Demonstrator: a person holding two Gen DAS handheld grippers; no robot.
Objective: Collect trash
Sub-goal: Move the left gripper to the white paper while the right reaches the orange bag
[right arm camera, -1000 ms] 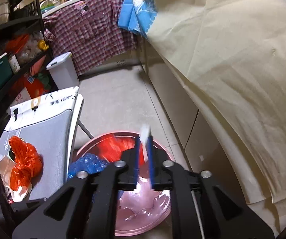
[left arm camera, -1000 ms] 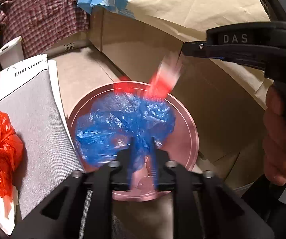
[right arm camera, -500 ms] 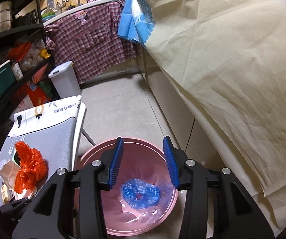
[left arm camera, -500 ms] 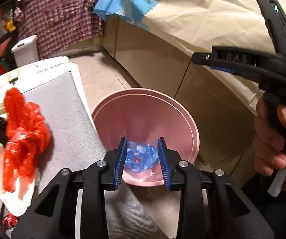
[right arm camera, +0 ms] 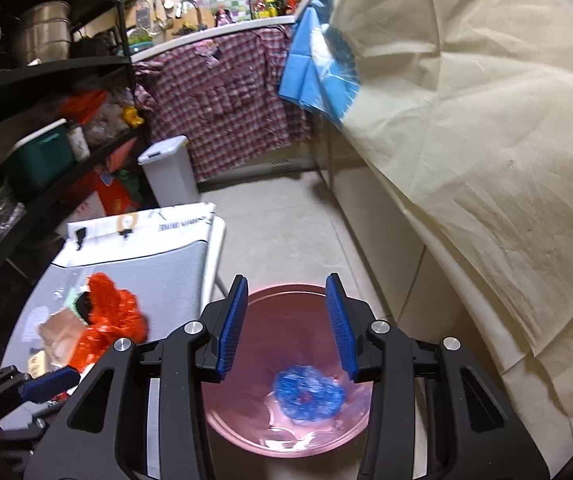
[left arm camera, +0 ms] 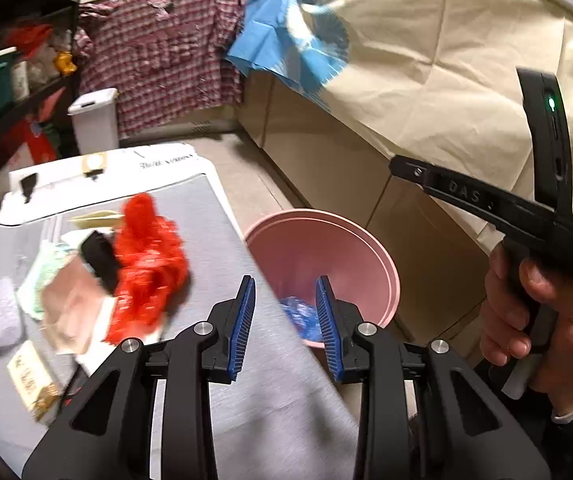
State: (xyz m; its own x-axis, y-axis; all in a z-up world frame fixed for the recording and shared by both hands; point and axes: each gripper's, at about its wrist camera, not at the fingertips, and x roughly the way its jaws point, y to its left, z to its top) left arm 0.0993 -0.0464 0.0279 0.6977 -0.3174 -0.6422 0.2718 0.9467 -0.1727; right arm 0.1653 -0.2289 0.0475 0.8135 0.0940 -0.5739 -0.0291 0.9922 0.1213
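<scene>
A pink bin (left arm camera: 318, 214) stands on the floor beside the grey table (left arm camera: 246, 400). A crumpled blue bag (left arm camera: 300, 316) lies at its bottom, and the right wrist view also shows this blue bag (right arm camera: 308, 390) inside the bin (right arm camera: 238, 408). My left gripper (left arm camera: 285, 282) is open and empty, above the table's edge next to the bin. My right gripper (right arm camera: 286, 280) hangs over the bin, its jaws closing slightly with nothing between them. On the table lie a red plastic bag (left arm camera: 148, 268), crumpled paper (left arm camera: 70, 308) and a black item (left arm camera: 100, 260).
A hand (left arm camera: 542, 320) grips the right tool at the right edge. A white lidded bin (right arm camera: 170, 172) stands on the floor at the back. Dark shelves (right arm camera: 46, 80) line the left side. A cream sheet (right arm camera: 486, 140) drapes the counter on the right.
Both grippers let go of their trash, which dropped into the pink bin. Both have since risen and drawn back, and the left one has swung towards the table.
</scene>
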